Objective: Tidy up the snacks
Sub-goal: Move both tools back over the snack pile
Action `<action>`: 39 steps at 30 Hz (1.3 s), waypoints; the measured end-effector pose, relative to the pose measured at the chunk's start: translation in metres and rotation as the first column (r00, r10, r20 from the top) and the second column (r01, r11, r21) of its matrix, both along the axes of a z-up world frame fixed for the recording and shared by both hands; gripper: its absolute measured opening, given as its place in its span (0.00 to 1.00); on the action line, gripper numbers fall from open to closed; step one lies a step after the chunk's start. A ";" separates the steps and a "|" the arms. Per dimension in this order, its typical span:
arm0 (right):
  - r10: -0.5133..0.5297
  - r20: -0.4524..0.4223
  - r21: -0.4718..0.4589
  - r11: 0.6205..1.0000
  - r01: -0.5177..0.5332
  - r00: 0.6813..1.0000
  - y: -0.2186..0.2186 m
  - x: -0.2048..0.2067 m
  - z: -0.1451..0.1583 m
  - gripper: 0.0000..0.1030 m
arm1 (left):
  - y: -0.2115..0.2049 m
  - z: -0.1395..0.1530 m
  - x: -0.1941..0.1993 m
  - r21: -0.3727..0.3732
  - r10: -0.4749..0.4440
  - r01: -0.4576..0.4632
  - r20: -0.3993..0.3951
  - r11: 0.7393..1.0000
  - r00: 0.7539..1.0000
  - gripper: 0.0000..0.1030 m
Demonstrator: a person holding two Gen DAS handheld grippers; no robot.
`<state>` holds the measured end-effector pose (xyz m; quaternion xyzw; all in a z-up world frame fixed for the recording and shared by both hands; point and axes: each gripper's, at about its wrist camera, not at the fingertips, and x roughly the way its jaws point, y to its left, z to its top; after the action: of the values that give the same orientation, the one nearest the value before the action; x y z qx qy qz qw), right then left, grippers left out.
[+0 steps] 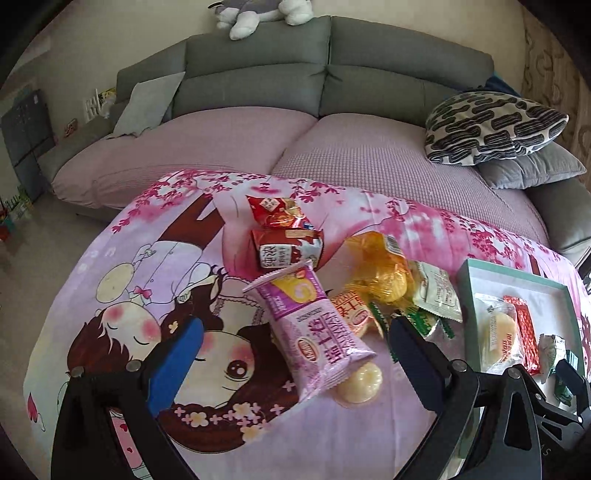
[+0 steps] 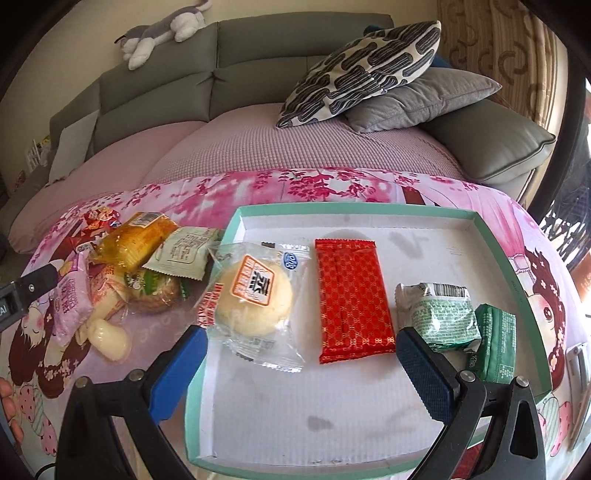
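Note:
A pile of snacks lies on the pink cartoon cloth: a purple packet (image 1: pixel 314 328), red packets (image 1: pixel 284 236), a yellow bag (image 1: pixel 380 269) and a pale round jelly (image 1: pixel 358 384). My left gripper (image 1: pixel 295 332) is open above the purple packet, empty. A teal-rimmed white tray (image 2: pixel 369 406) holds a round bun in clear wrap (image 2: pixel 255 299), a red wafer packet (image 2: pixel 351 299) and two green packets (image 2: pixel 443 317). My right gripper (image 2: pixel 299 347) is open and empty over the tray's front. The tray also shows in the left wrist view (image 1: pixel 517 280).
A grey sofa (image 1: pixel 258 81) with a pink cover stands behind the table. A patterned cushion (image 2: pixel 362 70) and a grey cushion (image 2: pixel 424 99) lie at its right end. A plush toy (image 2: pixel 162 29) lies on the sofa back.

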<state>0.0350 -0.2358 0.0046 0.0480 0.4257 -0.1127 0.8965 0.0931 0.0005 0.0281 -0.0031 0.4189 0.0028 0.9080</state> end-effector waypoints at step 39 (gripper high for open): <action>0.317 -0.018 -0.003 0.948 -0.317 0.948 0.136 0.030 -0.026 1.00 | 0.090 -0.049 0.017 -0.125 0.164 -0.179 -0.121 0.976 0.979 0.97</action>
<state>0.0647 -0.0998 -0.0216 -0.0244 0.4353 0.0311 0.8994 0.1100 0.0908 -0.0208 -0.1007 0.4658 0.0529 0.8775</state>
